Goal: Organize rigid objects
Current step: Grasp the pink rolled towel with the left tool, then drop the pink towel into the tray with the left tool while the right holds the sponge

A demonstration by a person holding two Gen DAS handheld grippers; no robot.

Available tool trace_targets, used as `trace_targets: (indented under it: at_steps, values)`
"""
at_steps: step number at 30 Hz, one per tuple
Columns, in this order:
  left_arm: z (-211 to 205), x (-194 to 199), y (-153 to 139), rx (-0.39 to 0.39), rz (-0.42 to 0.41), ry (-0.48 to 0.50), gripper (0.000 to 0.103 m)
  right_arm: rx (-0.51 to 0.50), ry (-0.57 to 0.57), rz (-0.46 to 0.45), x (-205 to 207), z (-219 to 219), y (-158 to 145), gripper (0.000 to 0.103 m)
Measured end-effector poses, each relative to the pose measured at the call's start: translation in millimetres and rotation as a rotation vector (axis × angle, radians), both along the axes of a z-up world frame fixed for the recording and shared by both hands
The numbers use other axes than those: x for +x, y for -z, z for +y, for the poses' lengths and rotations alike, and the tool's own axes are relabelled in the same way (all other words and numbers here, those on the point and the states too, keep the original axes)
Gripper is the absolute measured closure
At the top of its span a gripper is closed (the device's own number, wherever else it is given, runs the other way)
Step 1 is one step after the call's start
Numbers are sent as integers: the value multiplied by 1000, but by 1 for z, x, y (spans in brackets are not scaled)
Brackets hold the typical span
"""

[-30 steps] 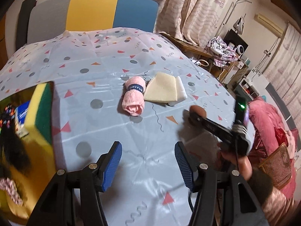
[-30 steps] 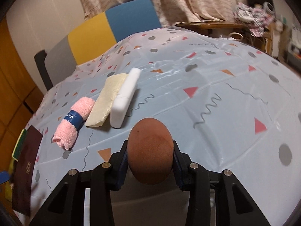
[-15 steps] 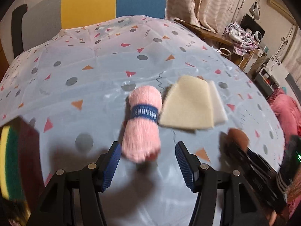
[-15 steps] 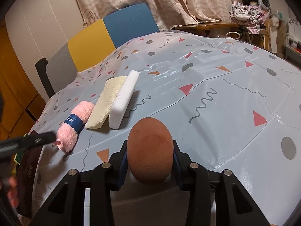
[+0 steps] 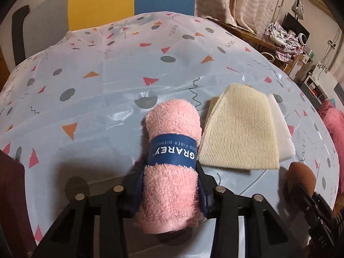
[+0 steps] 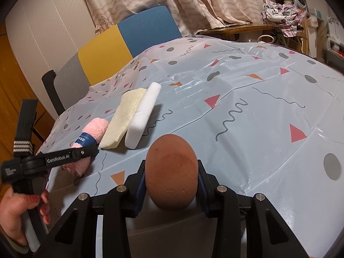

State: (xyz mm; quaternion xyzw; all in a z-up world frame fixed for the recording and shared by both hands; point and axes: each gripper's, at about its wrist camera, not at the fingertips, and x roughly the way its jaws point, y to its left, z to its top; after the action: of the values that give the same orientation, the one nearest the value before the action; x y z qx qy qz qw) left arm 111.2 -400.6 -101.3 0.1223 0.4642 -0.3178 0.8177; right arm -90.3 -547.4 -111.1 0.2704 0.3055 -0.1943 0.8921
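A rolled pink towel [image 5: 172, 154] with a blue GRAREY band lies on the patterned tablecloth [image 5: 103, 81]. My left gripper [image 5: 169, 185] is shut on its near half; it also shows in the right wrist view [image 6: 86, 150] beside the towel [image 6: 94, 129]. My right gripper [image 6: 171, 178] is shut on a brown egg-shaped sponge [image 6: 171, 172], held just above the table's front edge; the sponge shows at the right of the left wrist view [image 5: 301, 178]. A cream mesh cloth [image 5: 238, 129] and a white sponge block [image 6: 144, 116] lie side by side right of the towel.
A grey, yellow and blue chair [image 6: 120, 47] stands behind the table. A dark maroon thing [image 5: 10, 193] sits at the left edge. A cluttered wooden side table [image 6: 258, 28] and curtains are at the back right.
My left gripper has moved forward over the pink towel and shut on it. My right gripper still holds the brown sponge, about where it was.
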Motion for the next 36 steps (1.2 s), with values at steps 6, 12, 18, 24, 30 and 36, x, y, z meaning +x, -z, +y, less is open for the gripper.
trace_targets:
  at_steps: [6,12,18,24,30,36]
  values:
    - [17,-5,-2,-47,47,-3,66,-5,1,1,0,0,0,61]
    - [38,-24,-5,-74,59,-32,68,-15,2,8,1,1,0,62]
    - [66,-46,-5,-129,92,-51,69,-26,4,18,3,2,-1,61]
    - [94,-70,-8,-177,144,-65,69,-36,5,26,3,3,-1,62]
    - [121,-100,-19,-209,147,-27,69,-58,8,45,5,6,-2,61]
    - [149,-114,-24,-251,172,-34,69,-77,10,61,7,9,-3,61]
